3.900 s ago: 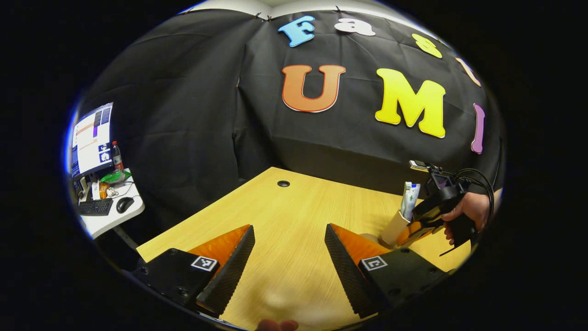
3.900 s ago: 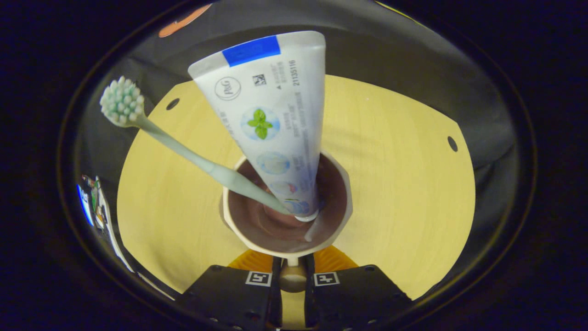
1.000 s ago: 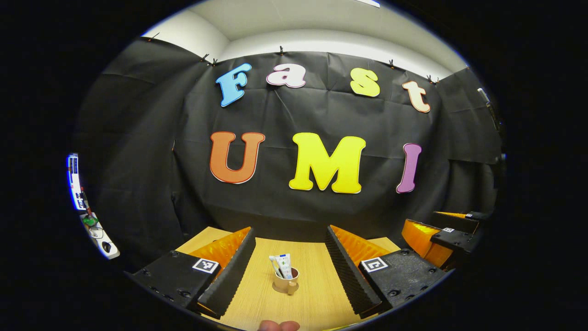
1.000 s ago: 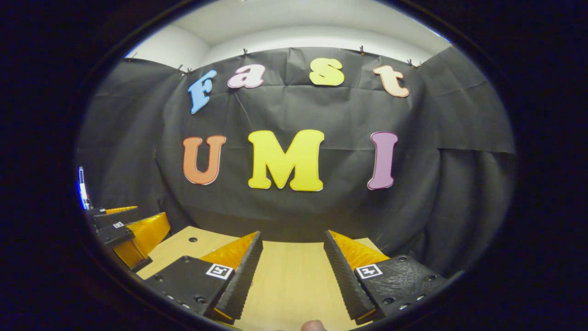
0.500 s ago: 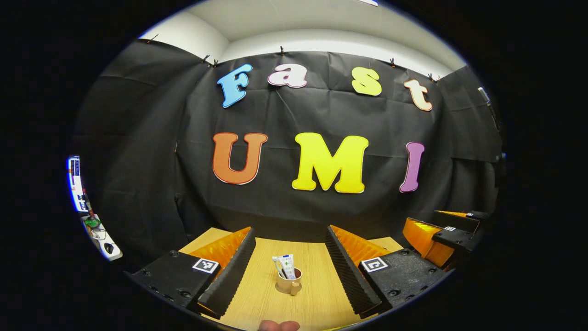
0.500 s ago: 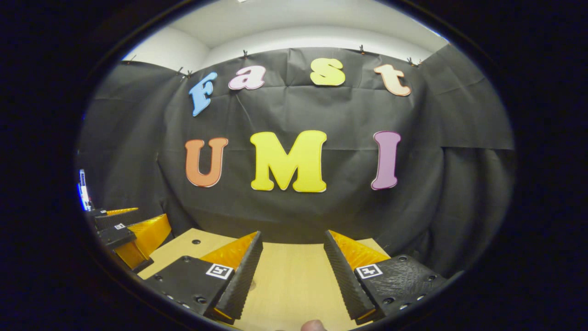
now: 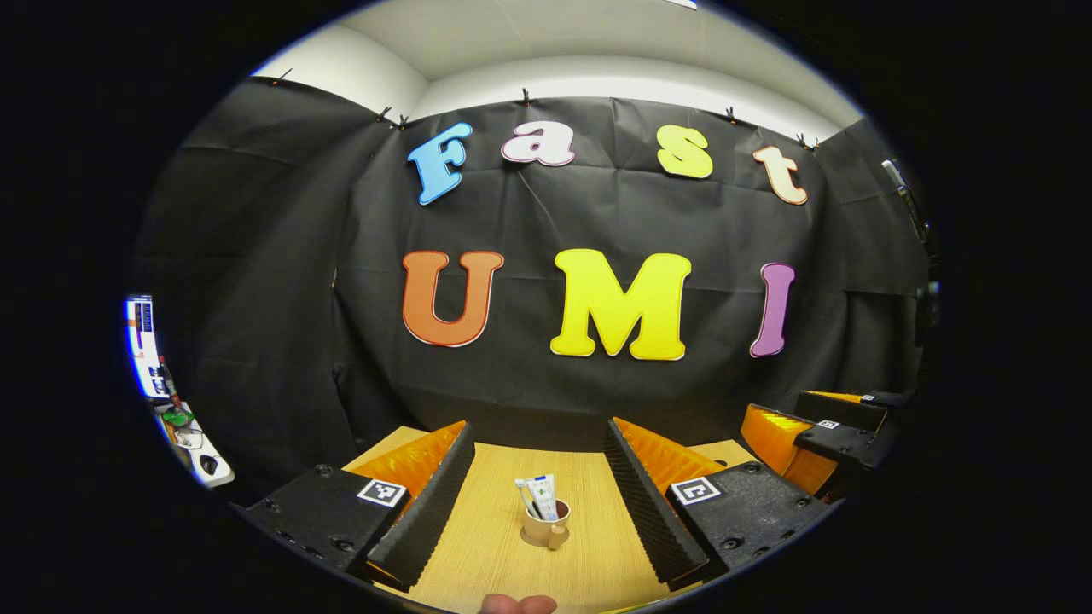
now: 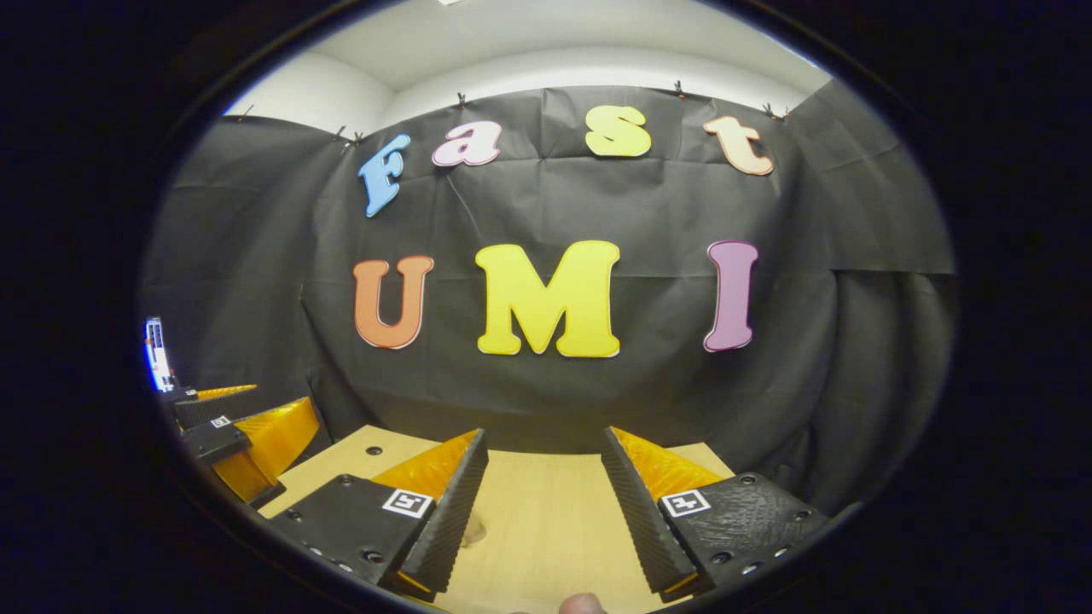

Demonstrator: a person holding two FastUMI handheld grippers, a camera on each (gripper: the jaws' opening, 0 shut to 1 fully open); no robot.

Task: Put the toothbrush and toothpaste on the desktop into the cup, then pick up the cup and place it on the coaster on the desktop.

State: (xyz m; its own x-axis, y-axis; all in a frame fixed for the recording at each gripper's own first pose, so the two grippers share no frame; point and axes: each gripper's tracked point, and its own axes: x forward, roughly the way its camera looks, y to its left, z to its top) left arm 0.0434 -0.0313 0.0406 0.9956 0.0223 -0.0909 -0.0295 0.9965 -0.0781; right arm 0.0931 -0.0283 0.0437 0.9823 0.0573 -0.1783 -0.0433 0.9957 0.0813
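In the left gripper view the cup (image 7: 545, 526) stands upright on the wooden desktop (image 7: 490, 546), at about 6 o'clock in that picture, its handle turned toward the camera. The toothpaste (image 7: 544, 496) stands in it, leaning slightly, with the toothbrush (image 7: 525, 495) just beside it at 9 o'clock of the tube. The tube carries a small green mark and a blue band at its top, but any writing on it is too small to read. Whether a coaster lies under the cup cannot be told from here.

The left gripper (image 7: 539, 495) frames the cup with its fingers spread wide, well apart from it and holding nothing; each finger mount bears a small square black-and-white marker. At 4 o'clock in this view the other gripper shows farther off.

In the right gripper view the right gripper (image 8: 543, 499) also has its fingers wide apart over bare desktop (a small round hole sits in the wood at 8 o'clock), and a fingertip (image 8: 583, 605) peeks in at 6 o'clock. The left gripper appears there at 8 o'clock. A monitor (image 7: 142, 346) glows at 9 o'clock in the left gripper view.
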